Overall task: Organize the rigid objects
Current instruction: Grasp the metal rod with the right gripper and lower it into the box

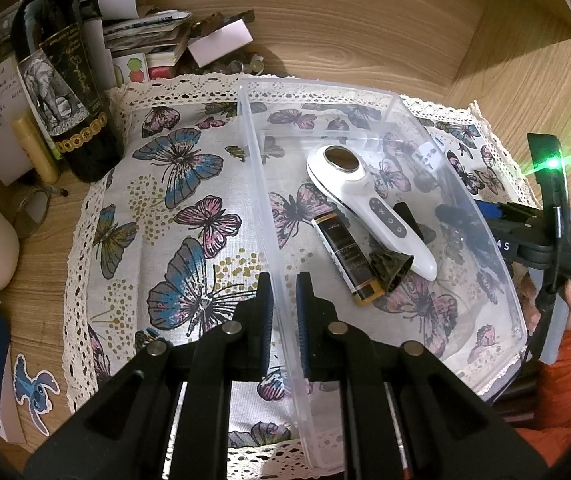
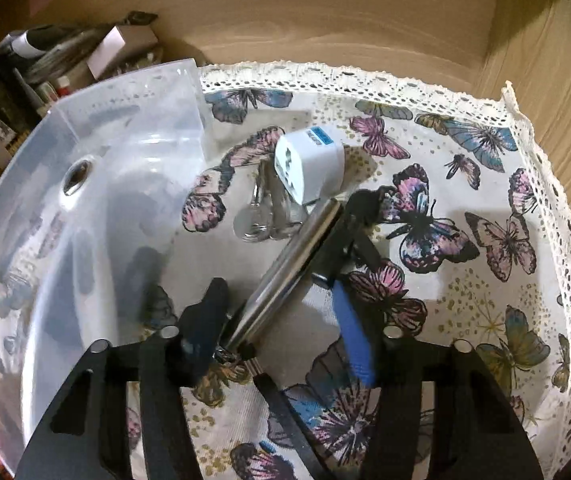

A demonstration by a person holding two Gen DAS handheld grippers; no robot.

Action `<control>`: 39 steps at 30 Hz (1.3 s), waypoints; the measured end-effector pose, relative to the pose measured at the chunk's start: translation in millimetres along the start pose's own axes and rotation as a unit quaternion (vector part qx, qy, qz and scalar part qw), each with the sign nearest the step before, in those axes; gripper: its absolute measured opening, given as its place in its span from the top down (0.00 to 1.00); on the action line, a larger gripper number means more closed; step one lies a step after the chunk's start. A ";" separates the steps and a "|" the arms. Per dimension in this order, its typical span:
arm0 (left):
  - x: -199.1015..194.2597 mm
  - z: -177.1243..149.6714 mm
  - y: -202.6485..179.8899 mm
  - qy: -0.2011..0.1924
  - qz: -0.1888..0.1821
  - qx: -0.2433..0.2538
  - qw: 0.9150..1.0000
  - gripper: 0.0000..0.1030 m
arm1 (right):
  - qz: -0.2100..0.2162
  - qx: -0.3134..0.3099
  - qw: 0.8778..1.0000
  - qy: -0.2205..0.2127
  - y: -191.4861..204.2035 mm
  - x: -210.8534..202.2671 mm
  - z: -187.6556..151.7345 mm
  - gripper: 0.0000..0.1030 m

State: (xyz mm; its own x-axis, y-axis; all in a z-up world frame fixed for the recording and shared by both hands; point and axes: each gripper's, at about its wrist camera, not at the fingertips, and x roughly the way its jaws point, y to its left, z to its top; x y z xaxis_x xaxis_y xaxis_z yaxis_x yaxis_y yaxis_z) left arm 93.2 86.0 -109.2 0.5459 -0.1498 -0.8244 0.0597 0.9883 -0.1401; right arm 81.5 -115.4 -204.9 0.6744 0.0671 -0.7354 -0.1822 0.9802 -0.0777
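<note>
cloth (image 1: 189,184): pale grey, printed with blue, pink and olive butterflies and gold dots; cream lace edge
bin (image 1: 269,216): clear, colourless plastic
handheld device (image 1: 369,204): white, with a dark brown round face and grey buttons
tube (image 1: 347,258): black with gold bands
plug adapter (image 2: 309,166): white with a blue label
metal cylinder (image 2: 285,276): shiny silver
wine bottle (image 1: 65,80): dark glass, grey elephant label, gold lettering
gripper pads (image 2: 351,320): blue on black fingers
sleeve (image 1: 565,368): orange
desk (image 1: 365,20): light wood grain

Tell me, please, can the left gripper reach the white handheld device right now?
Probably not: the left gripper is shut on the clear bin's wall; the white handheld device lies farther inside.
</note>
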 end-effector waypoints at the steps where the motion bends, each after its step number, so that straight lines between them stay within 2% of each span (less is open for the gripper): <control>1: 0.5 -0.1 0.3 0.000 0.000 -0.001 1.000 0.89 | -0.001 -0.001 1.000 0.000 -0.2 -1.0 -0.7 0.64; 3: 0.8 -0.2 0.2 0.000 0.000 -0.001 1.000 0.89 | -0.002 0.001 1.000 -0.001 -2.5 -2.2 0.2 0.74; 4: 0.5 -0.1 0.2 0.000 0.000 -0.001 1.000 0.89 | -0.004 0.001 1.000 -0.002 -4.0 -2.2 0.2 0.83; 5: 0.6 -0.1 0.3 0.000 0.000 0.000 1.000 0.90 | -0.007 0.002 1.000 -0.001 -5.6 -2.0 0.5 0.86; 11: 1.9 -0.1 0.7 0.001 0.001 0.001 1.000 0.90 | -0.018 -0.005 1.000 -0.012 -6.8 -8.8 -0.9 0.86; 23: 2.7 0.1 1.2 0.002 0.000 0.000 1.000 0.90 | -0.004 -0.016 0.996 -0.091 3.2 -66.4 11.4 0.86; 33: 2.9 0.6 2.0 0.002 0.001 0.001 1.000 0.90 | 0.037 -0.058 0.984 -0.164 42.8 -108.4 35.1 0.86; 39: 3.1 0.6 2.2 0.003 0.001 0.001 1.000 0.90 | 0.077 -0.098 0.976 -0.177 75.3 -116.3 38.2 0.86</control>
State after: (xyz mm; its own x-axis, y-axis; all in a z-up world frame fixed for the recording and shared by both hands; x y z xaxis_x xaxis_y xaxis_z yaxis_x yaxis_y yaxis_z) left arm 95.5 87.8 -111.7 0.5416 -0.1487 -0.8274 0.0608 0.9886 -0.1379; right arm 16.7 -42.3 -99.5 0.8266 0.3052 -0.4729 -0.4112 0.9012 -0.1372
